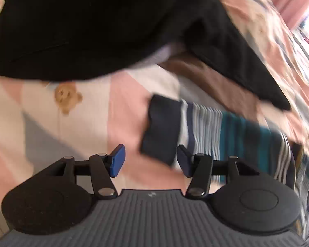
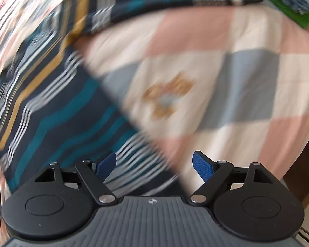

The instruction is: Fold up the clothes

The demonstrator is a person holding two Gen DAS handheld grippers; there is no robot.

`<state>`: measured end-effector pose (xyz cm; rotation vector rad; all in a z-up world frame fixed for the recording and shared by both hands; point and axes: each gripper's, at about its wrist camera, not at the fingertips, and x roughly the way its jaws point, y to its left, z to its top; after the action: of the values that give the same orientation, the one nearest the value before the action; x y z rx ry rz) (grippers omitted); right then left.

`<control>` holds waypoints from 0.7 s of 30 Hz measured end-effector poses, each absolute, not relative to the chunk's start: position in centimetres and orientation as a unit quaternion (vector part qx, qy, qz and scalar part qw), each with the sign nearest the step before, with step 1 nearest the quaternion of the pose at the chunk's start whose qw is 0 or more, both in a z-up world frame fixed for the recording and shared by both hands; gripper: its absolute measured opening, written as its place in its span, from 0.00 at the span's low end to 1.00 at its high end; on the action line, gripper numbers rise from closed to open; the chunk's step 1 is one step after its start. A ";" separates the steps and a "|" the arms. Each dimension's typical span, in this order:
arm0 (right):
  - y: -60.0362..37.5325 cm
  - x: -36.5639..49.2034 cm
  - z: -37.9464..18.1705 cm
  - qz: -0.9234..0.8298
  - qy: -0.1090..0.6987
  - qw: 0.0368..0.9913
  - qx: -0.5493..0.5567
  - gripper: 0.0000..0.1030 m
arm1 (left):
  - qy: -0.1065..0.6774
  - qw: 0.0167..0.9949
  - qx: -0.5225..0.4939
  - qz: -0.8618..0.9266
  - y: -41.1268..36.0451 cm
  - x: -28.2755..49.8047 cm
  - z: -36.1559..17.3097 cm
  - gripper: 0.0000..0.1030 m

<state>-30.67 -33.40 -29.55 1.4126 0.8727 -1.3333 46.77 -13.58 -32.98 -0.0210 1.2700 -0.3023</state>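
I see bed sheet (image 2: pixel 226 41): soft cotton, pink, cream, grey checks, bear print; no readable writing. Black garment (image 1: pixel 82 26), plain, matte, heaped toward sheet's far edge in left view. Striped sweater (image 2: pixel 51 107), knit, navy, teal, white, mustard bands; sleeve (image 1: pixel 216 129) lies flat across sheet, dark cuff pointing left. My left gripper (image 1: pixel 150 160) open, empty, just beside cuff. My right gripper (image 2: pixel 154 165) open, empty, over sweater edge.
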 end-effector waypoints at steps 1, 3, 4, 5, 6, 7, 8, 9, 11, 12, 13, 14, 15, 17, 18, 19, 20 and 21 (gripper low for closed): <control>-33.0 -29.6 -29.5 -0.543 0.363 0.486 0.580 0.84 | 0.598 0.789 -0.016 -0.141 -13.7 47.9 -33.7 0.48; -32.3 -27.8 -29.4 -0.537 0.372 0.486 0.580 0.84 | 0.612 0.778 -0.008 -0.143 -14.4 49.1 -35.3 0.48; -32.2 -27.1 -29.4 -0.536 0.375 0.485 0.580 0.84 | 0.616 0.774 0.003 -0.146 -14.8 49.3 -36.1 0.47; -32.0 -26.5 -29.4 -0.536 0.376 0.484 0.580 0.84 | 0.616 0.774 0.016 -0.147 -15.1 49.4 -36.6 0.44; -32.0 -25.9 -29.4 -0.536 0.377 0.483 0.581 0.84 | 0.613 0.776 0.029 -0.146 -15.4 49.3 -36.9 0.24; -31.9 -25.5 -29.3 -0.535 0.376 0.482 0.582 0.84 | 0.606 0.782 0.039 -0.145 -15.6 49.0 -36.7 0.13; -32.2 -25.3 -29.3 -0.534 0.375 0.483 0.584 0.84 | 0.594 0.790 0.048 -0.143 -15.6 48.6 -36.2 0.06; -32.1 -25.0 -29.0 -0.534 0.371 0.486 0.584 0.84 | 0.577 0.802 0.049 -0.147 -15.4 48.0 -35.3 0.05; -32.0 -24.5 -28.4 -0.536 0.362 0.493 0.582 0.84 | 0.520 0.838 0.056 -0.155 -14.4 45.9 -32.2 0.03; -32.1 -24.5 -28.2 -0.537 0.358 0.495 0.582 0.84 | 0.491 0.855 0.070 -0.149 -13.7 44.9 -30.8 0.01; -32.1 -24.6 -28.0 -0.539 0.353 0.496 0.582 0.84 | 0.461 0.872 0.085 -0.144 -12.9 43.9 -29.4 0.00; -32.1 -24.6 -27.8 -0.540 0.349 0.498 0.582 0.84 | 0.441 0.882 0.108 -0.128 -12.1 43.6 -28.8 0.00; -32.1 -24.7 -27.7 -0.539 0.343 0.498 0.586 0.84 | 0.426 0.888 0.136 -0.106 -11.2 43.6 -28.9 0.00; -32.1 -24.9 -27.9 -0.537 0.339 0.499 0.590 0.84 | 0.441 0.877 0.174 -0.075 -9.6 44.8 -30.2 0.00; -32.3 -25.0 -28.1 -0.535 0.340 0.500 0.590 0.84 | 0.452 0.870 0.184 -0.065 -9.0 45.4 -30.9 0.00; -32.4 -25.1 -28.3 -0.533 0.341 0.500 0.591 0.84 | 0.468 0.863 0.178 -0.071 -8.6 45.6 -31.2 0.00; -32.4 -25.2 -28.5 -0.532 0.343 0.500 0.590 0.84 | 0.485 0.856 0.153 -0.093 -8.2 45.6 -31.0 0.00; -32.4 -25.4 -28.7 -0.530 0.344 0.500 0.592 0.85 | 0.501 0.849 0.114 -0.121 -7.9 45.3 -30.5 0.08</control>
<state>-25.36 -32.38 -28.69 1.4305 0.8323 -1.2827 45.28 -7.88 -30.51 0.2404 1.0550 -0.2552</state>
